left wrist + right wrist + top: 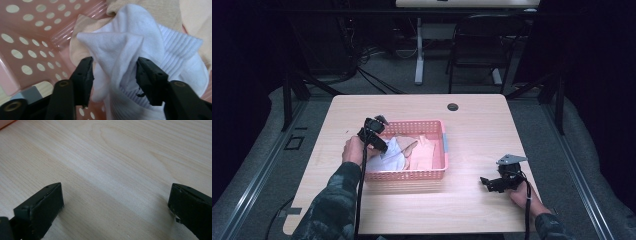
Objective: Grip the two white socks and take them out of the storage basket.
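The left gripper [115, 72] is seen inside the pink perforated plastic basket [432, 174], its black jaws set on either side of a raised fold of a white knitted sock [140, 50]. The pads are seen touching the cloth on both sides, so the fold is pinched (how firmly cannot be told). The lower end of the sock is cut off by the bottom edge of the left gripper view, and part of it is hidden behind the jaws. A ribbed cuff is made out on the sock's right side, with smoother knit over the fold. Beige cloth items [160, 12] are partly covered by the sock, and their shapes are hard to make out. The basket's wall is marked by rows of round holes.

The right gripper [115, 202] is held with its jaws spread wide over bare wood, nothing between them. In the high view it is seen [492, 184] at the right of the pale wood-grain table [477, 135], well apart from the basket, a grey three-cornered plate on top.
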Demonstrator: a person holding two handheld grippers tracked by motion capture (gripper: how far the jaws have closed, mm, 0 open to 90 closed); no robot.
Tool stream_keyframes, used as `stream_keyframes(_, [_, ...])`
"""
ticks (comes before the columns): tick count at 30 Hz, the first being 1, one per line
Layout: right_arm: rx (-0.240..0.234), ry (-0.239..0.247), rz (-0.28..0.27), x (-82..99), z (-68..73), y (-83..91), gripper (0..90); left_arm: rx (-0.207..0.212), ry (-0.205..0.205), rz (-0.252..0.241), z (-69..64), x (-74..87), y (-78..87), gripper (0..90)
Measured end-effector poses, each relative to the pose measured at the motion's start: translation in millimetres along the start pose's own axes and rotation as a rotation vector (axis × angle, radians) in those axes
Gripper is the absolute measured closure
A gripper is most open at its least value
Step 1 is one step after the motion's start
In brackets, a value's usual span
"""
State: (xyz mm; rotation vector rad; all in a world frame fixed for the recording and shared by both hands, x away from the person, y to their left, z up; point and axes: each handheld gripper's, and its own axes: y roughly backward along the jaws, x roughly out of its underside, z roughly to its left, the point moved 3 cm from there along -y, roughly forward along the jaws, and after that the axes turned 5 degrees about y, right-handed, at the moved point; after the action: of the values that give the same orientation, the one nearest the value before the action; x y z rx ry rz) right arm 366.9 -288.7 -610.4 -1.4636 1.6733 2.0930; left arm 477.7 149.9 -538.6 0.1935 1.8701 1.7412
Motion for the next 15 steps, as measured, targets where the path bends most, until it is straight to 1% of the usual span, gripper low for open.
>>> stream_keyframes(2, [0.000,0.000,0.000,0.0,0.0,0.0,0.0,0.002,0.003,0.004,-0.7,0.8,-1.6,61.1])
stream_keyframes(5, [0.000,0.000,0.000,0.0,0.0,0.0,0.0,0.003,-0.009,0.002,-1.2,2.0,-1.8,74.1])
stream_keyframes(8, [0.000,0.000,0.000,0.0,0.0,0.0,0.0,0.010,-0.012,-0.010,-0.8,3.0,1.1,82.3])
stream_keyframes(9, [0.000,0.000,0.000,0.0,0.0,0.0,0.0,0.010,-0.010,-0.014,-1.0,3.3,2.6,83.7])
stream_keyframes(11, [0.001,-0.001,0.000,-0.1,0.0,-0.1,0.0,0.008,-0.019,-0.023,0.4,3.9,6.1,84.7])
stream_keyframes(15, [0.001,-0.001,0.000,-0.1,0.0,-0.1,0.0,0.009,-0.009,-0.047,3.2,5.2,15.1,85.0])
